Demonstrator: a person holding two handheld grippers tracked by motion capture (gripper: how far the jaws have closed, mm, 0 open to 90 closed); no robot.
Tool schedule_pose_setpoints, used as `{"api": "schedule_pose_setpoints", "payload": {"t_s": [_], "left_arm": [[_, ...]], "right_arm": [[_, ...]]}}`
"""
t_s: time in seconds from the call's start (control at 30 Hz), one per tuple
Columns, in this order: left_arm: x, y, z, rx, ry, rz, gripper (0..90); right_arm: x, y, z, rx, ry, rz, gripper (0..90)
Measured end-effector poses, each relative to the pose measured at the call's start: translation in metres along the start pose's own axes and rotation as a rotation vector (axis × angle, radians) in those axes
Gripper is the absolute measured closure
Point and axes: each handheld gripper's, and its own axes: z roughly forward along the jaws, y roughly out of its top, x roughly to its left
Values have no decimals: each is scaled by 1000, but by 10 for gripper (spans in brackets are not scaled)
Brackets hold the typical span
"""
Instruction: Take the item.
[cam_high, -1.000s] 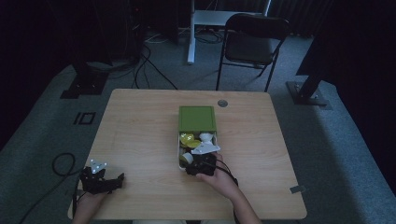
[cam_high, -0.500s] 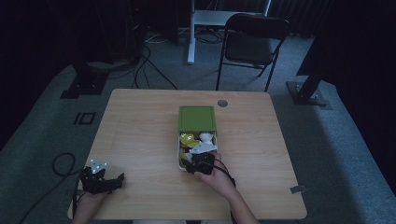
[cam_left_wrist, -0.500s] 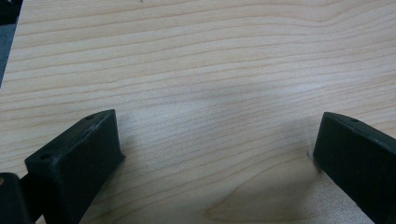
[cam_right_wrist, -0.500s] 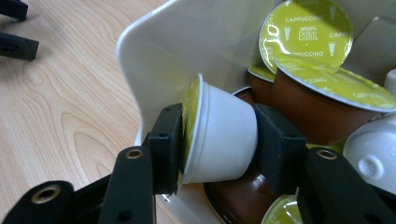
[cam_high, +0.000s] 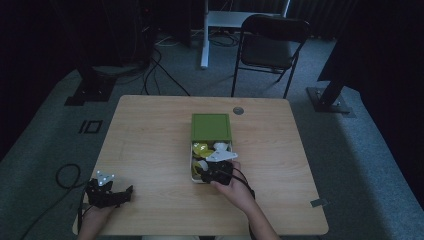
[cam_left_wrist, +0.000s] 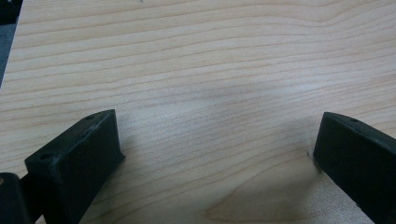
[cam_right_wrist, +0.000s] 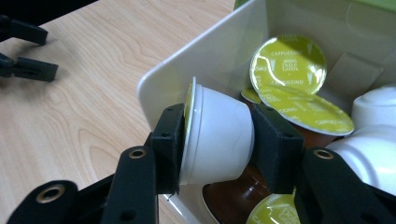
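Step in hand: picking a coffee capsule out of the box. The right gripper (cam_right_wrist: 217, 140) has just been closing its jaws, and they now clamp a white capsule (cam_right_wrist: 217, 137) lying on its side, one pad on the green foil lid, the other on the rounded base. The capsule sits at the near corner of the white box (cam_right_wrist: 163, 84), among other green-lidded and brown capsules. In the high view the box (cam_high: 192, 165) lies mid-table, its green lid (cam_high: 211, 126) folded open behind it. The left gripper (cam_left_wrist: 212, 154) rests over bare table (cam_left_wrist: 196, 60), jaws wide apart, holding nothing.

Next, as I judge it: lift straight up to clear the box wall without dragging neighbouring capsules, keeping the squeeze gentle on the foil.
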Motion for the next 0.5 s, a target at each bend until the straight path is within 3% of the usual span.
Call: {"api": "schedule_pose_setpoints", "payload": {"t_s": [0.2, 0.5], "left_arm": [[0, 0, 0, 0, 0, 0, 9], [0, 0, 0, 0, 0, 0, 10]], "right_arm": [[-6, 8, -12, -52, -7, 16, 561], [-15, 17, -28, -80, -22, 16, 561]]}}
